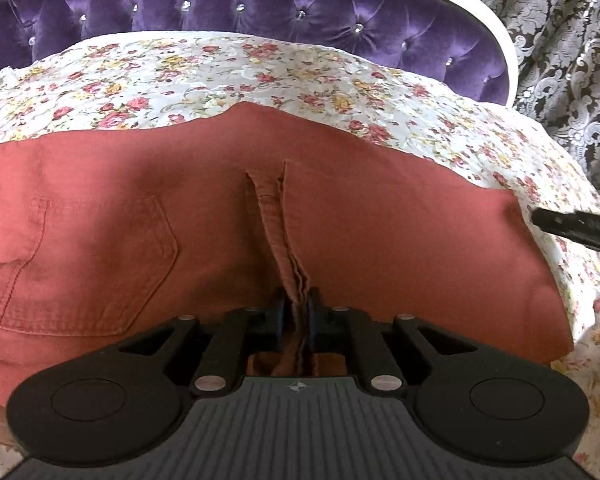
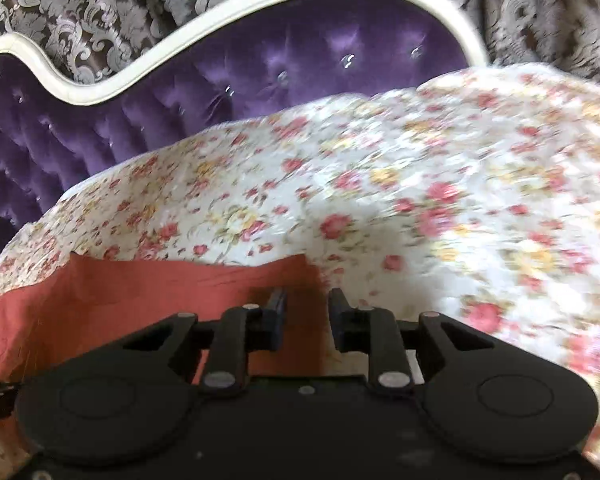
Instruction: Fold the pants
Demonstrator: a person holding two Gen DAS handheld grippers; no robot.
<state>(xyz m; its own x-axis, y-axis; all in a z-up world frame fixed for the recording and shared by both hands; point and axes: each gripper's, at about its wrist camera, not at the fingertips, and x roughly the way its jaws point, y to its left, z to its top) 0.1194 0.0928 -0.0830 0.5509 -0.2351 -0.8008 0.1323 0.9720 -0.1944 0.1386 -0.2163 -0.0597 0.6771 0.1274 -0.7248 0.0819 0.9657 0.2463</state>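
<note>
Rust-red pants (image 1: 380,232) lie spread on a floral bedspread (image 1: 180,76), a back pocket (image 1: 80,260) showing at the left. My left gripper (image 1: 296,312) is shut on a raised fold of the pants' near edge. My right gripper (image 2: 306,308) is open, its fingers (image 2: 276,304) standing apart over the right corner of the pants (image 2: 160,292), with nothing between them. Its black finger also shows in the left wrist view (image 1: 572,224), beside the pants' right edge. The right wrist view is blurred.
A purple tufted headboard (image 1: 260,8) with a white frame (image 2: 140,64) stands behind the bed. Patterned grey curtains (image 1: 560,40) hang behind it and to the right. The floral bedspread (image 2: 460,200) extends to the right of the pants.
</note>
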